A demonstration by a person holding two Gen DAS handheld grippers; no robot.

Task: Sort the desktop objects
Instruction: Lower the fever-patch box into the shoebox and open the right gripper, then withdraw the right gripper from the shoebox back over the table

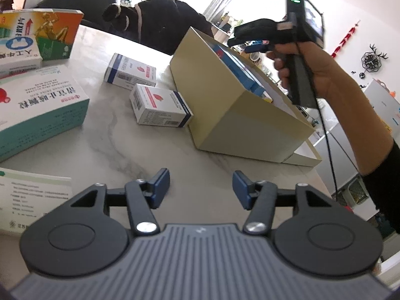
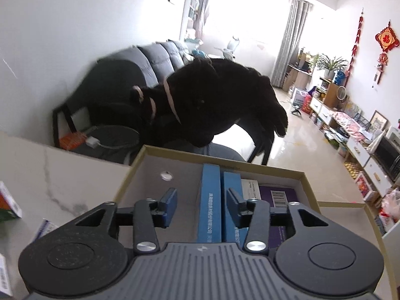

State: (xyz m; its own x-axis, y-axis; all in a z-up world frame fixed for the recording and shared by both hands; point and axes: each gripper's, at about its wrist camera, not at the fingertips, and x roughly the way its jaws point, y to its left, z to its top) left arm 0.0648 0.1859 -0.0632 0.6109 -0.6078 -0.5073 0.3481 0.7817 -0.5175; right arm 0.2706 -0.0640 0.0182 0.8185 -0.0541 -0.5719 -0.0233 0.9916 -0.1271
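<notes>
Left gripper (image 1: 201,187) low over the marble counter (image 1: 125,145), jaws wide apart, holding nothing. Right gripper (image 2: 201,206) raised above the cream box (image 1: 240,122), gripped by a bare hand (image 1: 307,72), jaws spread and empty. Inside the box: two blue cartons (image 2: 210,200) on edge, side by side, with a purple pack (image 2: 280,197) beside them, half hidden. Left of the box, on the counter: two small white medicine boxes (image 1: 160,107), the nearer touching its wall. Teal-edged carton (image 1: 42,110) farther left, cut off by the frame.
</notes>
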